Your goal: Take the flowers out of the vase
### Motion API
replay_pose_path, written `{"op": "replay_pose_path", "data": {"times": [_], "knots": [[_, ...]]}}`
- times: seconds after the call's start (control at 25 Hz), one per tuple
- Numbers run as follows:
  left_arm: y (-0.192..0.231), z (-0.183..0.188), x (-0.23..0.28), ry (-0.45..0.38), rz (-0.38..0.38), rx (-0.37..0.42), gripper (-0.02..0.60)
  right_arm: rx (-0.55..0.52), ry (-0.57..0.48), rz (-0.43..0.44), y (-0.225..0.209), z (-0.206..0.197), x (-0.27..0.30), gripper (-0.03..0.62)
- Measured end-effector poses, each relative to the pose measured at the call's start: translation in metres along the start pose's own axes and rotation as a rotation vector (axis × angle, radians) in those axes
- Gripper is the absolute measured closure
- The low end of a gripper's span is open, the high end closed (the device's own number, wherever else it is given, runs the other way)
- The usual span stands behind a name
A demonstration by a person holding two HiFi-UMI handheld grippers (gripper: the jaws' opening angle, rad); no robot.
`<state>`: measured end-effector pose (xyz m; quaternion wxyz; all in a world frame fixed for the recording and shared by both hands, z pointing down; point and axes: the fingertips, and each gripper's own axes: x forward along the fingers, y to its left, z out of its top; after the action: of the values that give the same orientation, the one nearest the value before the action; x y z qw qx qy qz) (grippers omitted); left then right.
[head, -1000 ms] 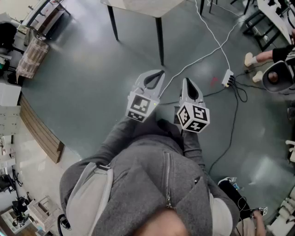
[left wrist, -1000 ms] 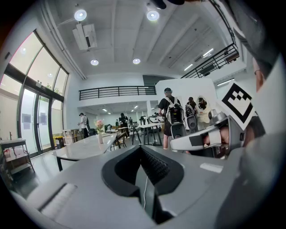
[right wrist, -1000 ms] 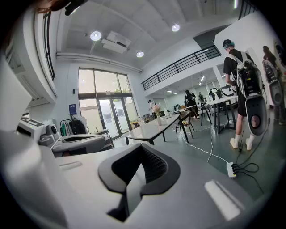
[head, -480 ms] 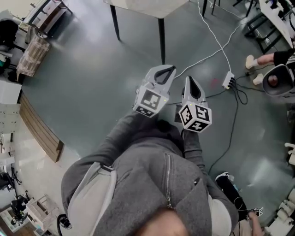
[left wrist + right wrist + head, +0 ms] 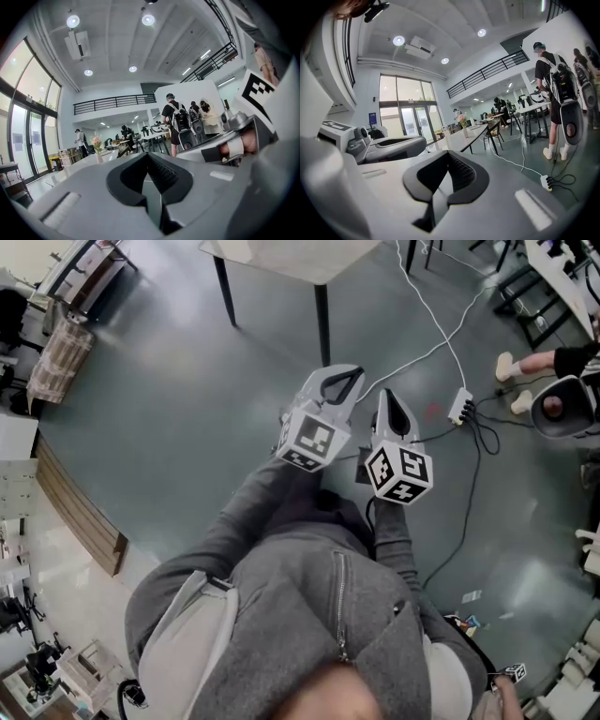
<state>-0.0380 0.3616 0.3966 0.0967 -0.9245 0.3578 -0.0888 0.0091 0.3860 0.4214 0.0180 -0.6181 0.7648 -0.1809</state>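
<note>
Pink flowers (image 5: pixel 463 123) stand in a small white vase (image 5: pixel 465 132) on a long white table (image 5: pixel 457 142), far ahead in the right gripper view. The same flowers (image 5: pixel 97 140) show small and distant in the left gripper view. My left gripper (image 5: pixel 345 377) and right gripper (image 5: pixel 387 399) are held side by side in front of my body, over the grey floor. Both are far from the vase. In each gripper view the jaws meet with nothing between them: left gripper (image 5: pixel 148 155), right gripper (image 5: pixel 449 153).
A table's dark legs (image 5: pixel 322 324) stand just ahead of the grippers. A white cable (image 5: pixel 439 334) runs to a power strip (image 5: pixel 461 401) on the floor. A person with a backpack (image 5: pixel 553 79) stands at the right; other people are farther off. A wooden board (image 5: pixel 80 507) lies at the left.
Both grippers have moved forward, up in the head view, toward the table legs. The left one also shifted right, closer to the right one. Both stayed shut.
</note>
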Motion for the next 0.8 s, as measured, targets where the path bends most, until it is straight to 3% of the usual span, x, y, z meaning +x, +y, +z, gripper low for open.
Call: {"op": "replay_pose_path", "data": {"times": [0.24,0.8], "knots": [[0.025,-0.001,0.026,0.015,0.004,0.045,0.572,0.003,0.004,-0.002,-0.008,0.01,0.035,0.591],[0.104,0.004,0.1,0.001,0.034,0.055,0.572,-0.012,0.023,0.005,-0.033,0.051,0.125,0.591]]}}
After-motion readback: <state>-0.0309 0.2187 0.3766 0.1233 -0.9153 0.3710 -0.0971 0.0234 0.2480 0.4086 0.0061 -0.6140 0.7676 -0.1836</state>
